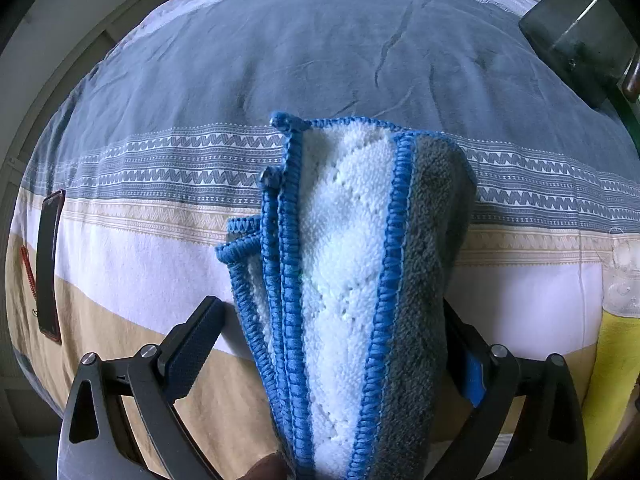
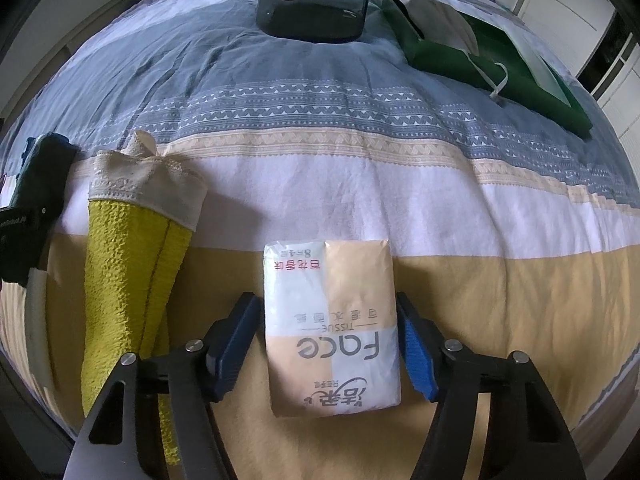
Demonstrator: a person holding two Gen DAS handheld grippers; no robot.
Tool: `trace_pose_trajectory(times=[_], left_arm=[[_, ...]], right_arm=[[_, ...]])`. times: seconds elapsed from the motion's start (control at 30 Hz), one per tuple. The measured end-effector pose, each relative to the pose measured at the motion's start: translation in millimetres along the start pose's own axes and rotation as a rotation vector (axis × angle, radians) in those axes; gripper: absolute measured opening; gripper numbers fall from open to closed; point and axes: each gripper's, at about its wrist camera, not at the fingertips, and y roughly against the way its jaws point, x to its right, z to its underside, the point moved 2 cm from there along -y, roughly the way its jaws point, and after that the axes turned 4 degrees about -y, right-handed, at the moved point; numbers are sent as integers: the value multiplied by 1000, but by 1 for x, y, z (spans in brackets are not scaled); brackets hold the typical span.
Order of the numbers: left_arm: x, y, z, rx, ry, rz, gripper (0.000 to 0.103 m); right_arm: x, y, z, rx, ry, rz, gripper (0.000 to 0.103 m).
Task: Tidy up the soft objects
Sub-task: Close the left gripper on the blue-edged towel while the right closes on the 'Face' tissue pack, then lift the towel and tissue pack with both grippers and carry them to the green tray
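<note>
A folded towel (image 1: 344, 280), white and grey with blue stitched edges, lies between the fingers of my left gripper (image 1: 332, 308) over the striped bedspread (image 1: 280, 60). The left finger (image 1: 196, 344) stands clear of it and the right finger (image 1: 474, 376) is half hidden behind it, so this gripper is open. A pack of face tissues (image 2: 332, 328) lies flat on the bedspread (image 2: 360, 160) between the blue pads of my right gripper (image 2: 326, 300). Those pads sit close beside the pack with a thin gap on the left. A folded yellow towel (image 2: 128, 280) with a cream band lies left of it.
A phone (image 1: 50, 264) with a red cord lies at the bed's left edge. A green bag (image 2: 492, 52) holding white paper sits at the far right, and a dark block (image 2: 316, 0) at the far middle. A dark green cloth (image 2: 36, 184) is at the left.
</note>
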Motion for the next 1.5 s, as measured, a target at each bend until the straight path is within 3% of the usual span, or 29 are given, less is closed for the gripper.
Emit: trace_pose_trajectory(times=[0.13, 0.23, 0.5, 0.6, 1.03, 1.5], left_arm=[[0, 0, 2, 6, 5, 10, 94], [0, 4, 3, 13, -5, 19, 86], [14, 15, -2, 25, -52, 43, 35], [19, 16, -4, 26, -64, 38, 28], [13, 32, -5, 39, -39, 33, 25], [-12, 84, -4, 93, 44, -9, 25]], right_arm=[[-1, 1, 0, -2, 11, -11, 52], [1, 1, 0, -6, 12, -20, 51], [3, 3, 1, 2, 18, -23, 50], [2, 5, 2, 8, 24, -18, 49], [10, 18, -1, 2, 35, -36, 47], [36, 64, -16, 27, 7, -34, 47]])
